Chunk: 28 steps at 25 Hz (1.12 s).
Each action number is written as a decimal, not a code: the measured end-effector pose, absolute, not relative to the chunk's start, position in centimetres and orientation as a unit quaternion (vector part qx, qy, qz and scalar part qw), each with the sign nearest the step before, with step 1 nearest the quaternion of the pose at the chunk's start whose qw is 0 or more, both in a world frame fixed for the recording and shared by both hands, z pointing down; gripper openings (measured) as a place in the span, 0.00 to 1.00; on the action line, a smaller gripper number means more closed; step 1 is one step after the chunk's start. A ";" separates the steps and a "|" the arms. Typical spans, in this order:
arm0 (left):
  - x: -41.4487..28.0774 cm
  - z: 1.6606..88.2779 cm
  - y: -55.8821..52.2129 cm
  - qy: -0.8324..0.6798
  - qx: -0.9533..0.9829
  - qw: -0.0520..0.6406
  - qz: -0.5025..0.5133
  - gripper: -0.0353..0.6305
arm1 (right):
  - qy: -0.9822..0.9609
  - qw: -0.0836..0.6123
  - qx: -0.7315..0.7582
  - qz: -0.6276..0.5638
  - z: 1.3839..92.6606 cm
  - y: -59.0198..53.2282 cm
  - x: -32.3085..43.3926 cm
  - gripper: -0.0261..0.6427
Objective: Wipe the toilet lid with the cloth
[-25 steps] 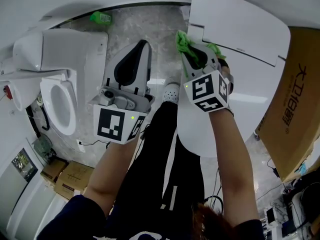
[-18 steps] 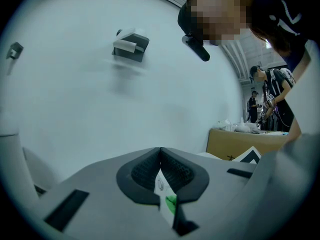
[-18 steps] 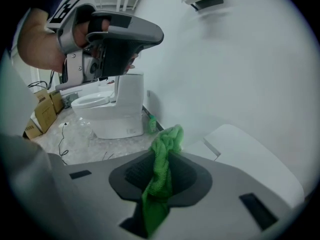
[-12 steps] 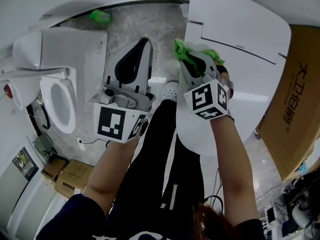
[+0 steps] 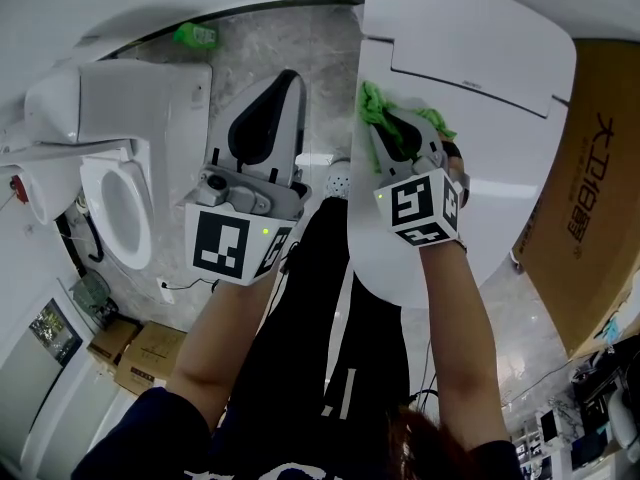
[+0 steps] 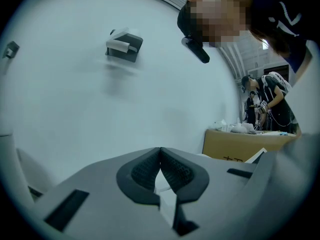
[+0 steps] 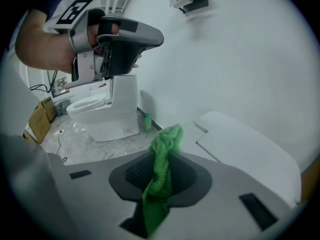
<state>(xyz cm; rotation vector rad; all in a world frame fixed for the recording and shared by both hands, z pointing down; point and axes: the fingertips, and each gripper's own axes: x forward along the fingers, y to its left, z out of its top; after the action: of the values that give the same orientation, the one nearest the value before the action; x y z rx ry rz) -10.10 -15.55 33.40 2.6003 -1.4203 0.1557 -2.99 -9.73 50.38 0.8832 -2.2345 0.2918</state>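
Observation:
The white toilet lid (image 5: 480, 158) lies shut at the right of the head view; it shows in the right gripper view as a flat white panel (image 7: 245, 144). My right gripper (image 5: 386, 110) (image 7: 161, 156) is shut on a bright green cloth (image 5: 372, 103) (image 7: 161, 174), bunched between the jaws and sticking out past the tips, at the lid's left side near the hinge end. I cannot tell whether the cloth touches the lid. My left gripper (image 5: 286, 88) (image 6: 160, 150) is held up to the left of the lid, shut and empty, and faces a white wall. It also shows in the right gripper view (image 7: 120, 39).
A second white toilet (image 5: 120, 183) (image 7: 100, 109) stands at the left, a green bottle (image 5: 200, 35) (image 7: 147, 121) on the marble floor beyond it. A large cardboard box (image 5: 585, 198) is right of the lid; small boxes (image 5: 135, 353) sit lower left. My legs fill the floor between.
My right gripper with the cloth has drawn back slightly toward me along the lid's left side. The left gripper has hardly moved.

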 end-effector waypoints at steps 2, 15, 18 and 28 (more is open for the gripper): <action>-9.8 33.4 -15.5 -0.476 0.874 0.086 0.054 0.08 | -0.859 0.350 0.355 0.119 50.4 -9.6 -1.9 0.17; -8.1 33.9 -14.6 -0.468 0.877 0.088 0.058 0.08 | -0.798 0.333 0.471 0.174 50.6 -9.3 8.9 0.17; -7.9 33.7 -14.4 -0.470 0.877 0.085 0.056 0.08 | -0.786 0.331 0.491 0.179 50.6 -9.1 11.2 0.17; -7.2 33.8 -14.1 -0.467 0.878 0.086 0.057 0.08 | -0.752 0.332 0.538 0.188 51.0 -8.2 17.3 0.17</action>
<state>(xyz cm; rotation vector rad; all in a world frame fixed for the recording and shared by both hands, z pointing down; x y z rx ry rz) -7.18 -14.10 33.81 2.6167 -1.3912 0.1713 17.32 -8.19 51.01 1.4052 -1.9654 0.4926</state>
